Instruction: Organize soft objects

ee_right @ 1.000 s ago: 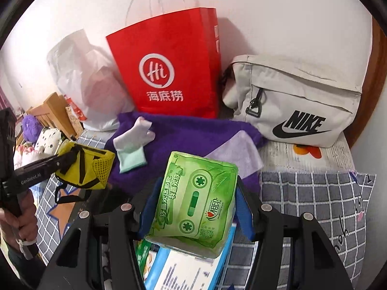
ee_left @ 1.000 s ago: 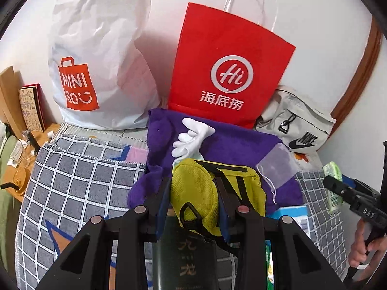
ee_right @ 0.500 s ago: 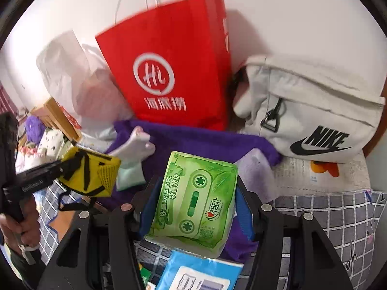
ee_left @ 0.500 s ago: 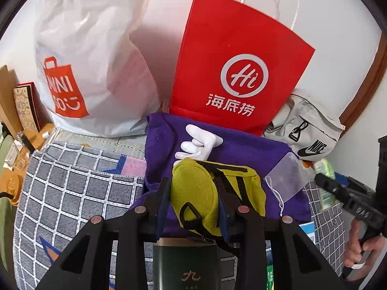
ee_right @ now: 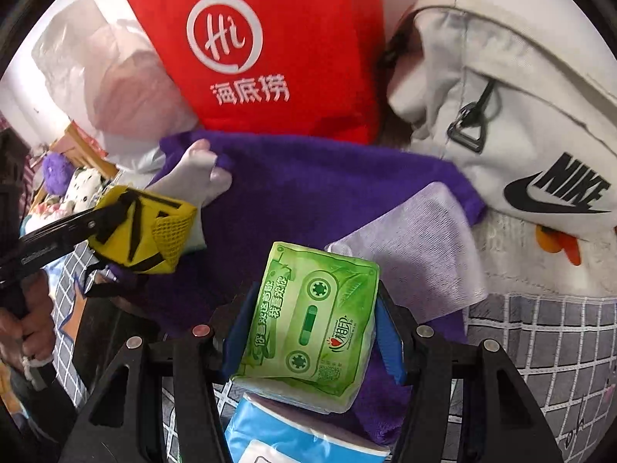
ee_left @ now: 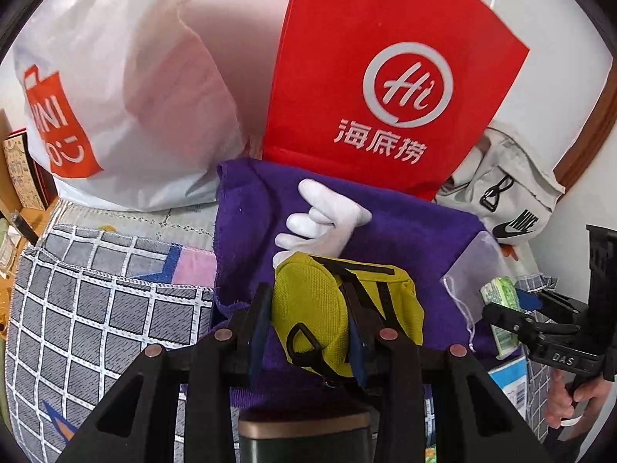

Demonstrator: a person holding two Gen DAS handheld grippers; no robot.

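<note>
Counts: 3 bags at the back – 1 red paper bag, 1 white plastic bag, 1 grey Nike bag. 1 purple towel, 1 white glove, 1 yellow pouch, 1 green tissue pack, 1 blue pack, 1 lilac drawstring pouch, 1 checked blanket.

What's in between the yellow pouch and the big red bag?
In the left wrist view, a white glove lies on the purple towel, between the yellow pouch and the red bag.

A home bedroom: checked bedspread (shopping bags behind).
</note>
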